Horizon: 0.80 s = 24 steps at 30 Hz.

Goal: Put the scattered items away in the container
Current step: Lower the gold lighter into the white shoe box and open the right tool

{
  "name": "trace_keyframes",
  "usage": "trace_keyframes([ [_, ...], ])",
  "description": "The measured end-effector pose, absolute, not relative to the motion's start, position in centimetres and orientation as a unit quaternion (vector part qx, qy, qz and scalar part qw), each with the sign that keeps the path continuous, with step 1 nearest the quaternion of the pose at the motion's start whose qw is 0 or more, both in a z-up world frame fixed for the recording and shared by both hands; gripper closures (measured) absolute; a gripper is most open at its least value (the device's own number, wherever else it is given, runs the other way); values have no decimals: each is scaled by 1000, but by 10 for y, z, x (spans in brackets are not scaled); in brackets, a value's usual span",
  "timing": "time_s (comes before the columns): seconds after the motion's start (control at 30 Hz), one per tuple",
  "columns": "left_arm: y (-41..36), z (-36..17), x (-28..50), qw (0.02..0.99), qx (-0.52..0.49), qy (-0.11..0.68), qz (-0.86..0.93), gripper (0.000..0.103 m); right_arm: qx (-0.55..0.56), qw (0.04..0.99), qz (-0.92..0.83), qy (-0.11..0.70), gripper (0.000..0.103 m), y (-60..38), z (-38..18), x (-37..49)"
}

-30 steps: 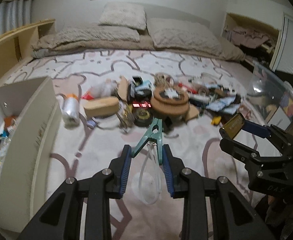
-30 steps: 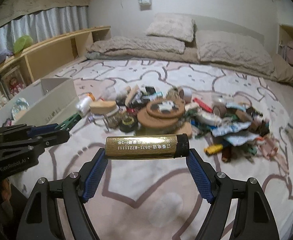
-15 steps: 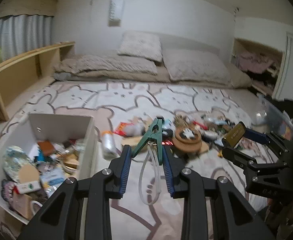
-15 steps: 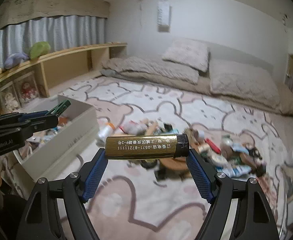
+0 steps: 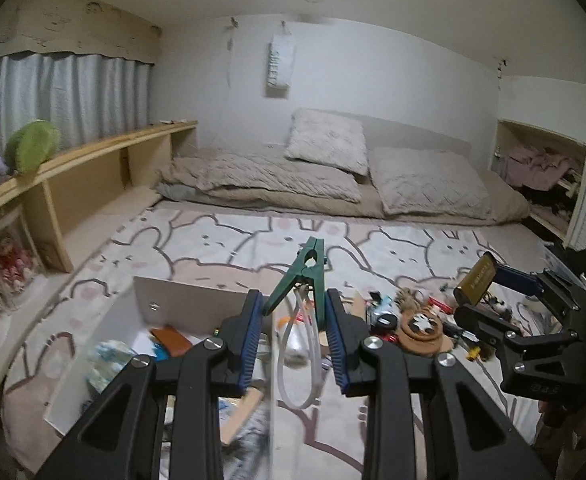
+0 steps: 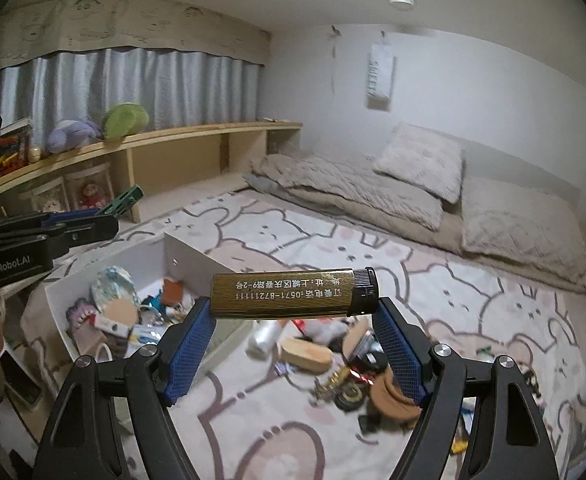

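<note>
Up above the bunny-print rug (image 6: 473,304), the left gripper (image 5: 293,312) pinches a green plastic clothespin (image 5: 307,276), its peaked tip sticking up past the ribbed blue pads with a clear, soft loop (image 5: 295,364) dangling beneath. Across the right gripper (image 6: 295,320), a ridged gold lighter (image 6: 289,294) with a black cap lies sideways, clamped end to end. Below both sits the white, flat-walled box (image 6: 189,250), already cluttered, with the loose pile (image 6: 349,364) on the rug just beside it

Two pillows (image 5: 377,164) lie beside a wooden shelf (image 5: 93,176).
</note>
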<state>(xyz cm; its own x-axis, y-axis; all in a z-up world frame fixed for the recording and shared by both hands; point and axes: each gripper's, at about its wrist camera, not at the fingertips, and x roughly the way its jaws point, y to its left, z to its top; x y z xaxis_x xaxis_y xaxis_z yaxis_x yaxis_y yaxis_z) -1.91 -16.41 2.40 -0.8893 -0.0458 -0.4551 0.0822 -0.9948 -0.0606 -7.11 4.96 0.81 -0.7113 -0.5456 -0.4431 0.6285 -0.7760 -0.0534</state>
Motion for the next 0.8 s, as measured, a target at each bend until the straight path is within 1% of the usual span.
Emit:
trace_keyframes([
  [0.47,-229,32,-14,77,225,47,-970,72,213,382,-892,117,23,-21,15,-76],
  [0.67,-252,22,-25,81,243,55,-965,72,236,421,-862,154,23,-63,-2,-81],
  [0.8,-267,9,-35,80,260,63,-960,72,264,445,-839,165,23,-89,-18,-90],
])
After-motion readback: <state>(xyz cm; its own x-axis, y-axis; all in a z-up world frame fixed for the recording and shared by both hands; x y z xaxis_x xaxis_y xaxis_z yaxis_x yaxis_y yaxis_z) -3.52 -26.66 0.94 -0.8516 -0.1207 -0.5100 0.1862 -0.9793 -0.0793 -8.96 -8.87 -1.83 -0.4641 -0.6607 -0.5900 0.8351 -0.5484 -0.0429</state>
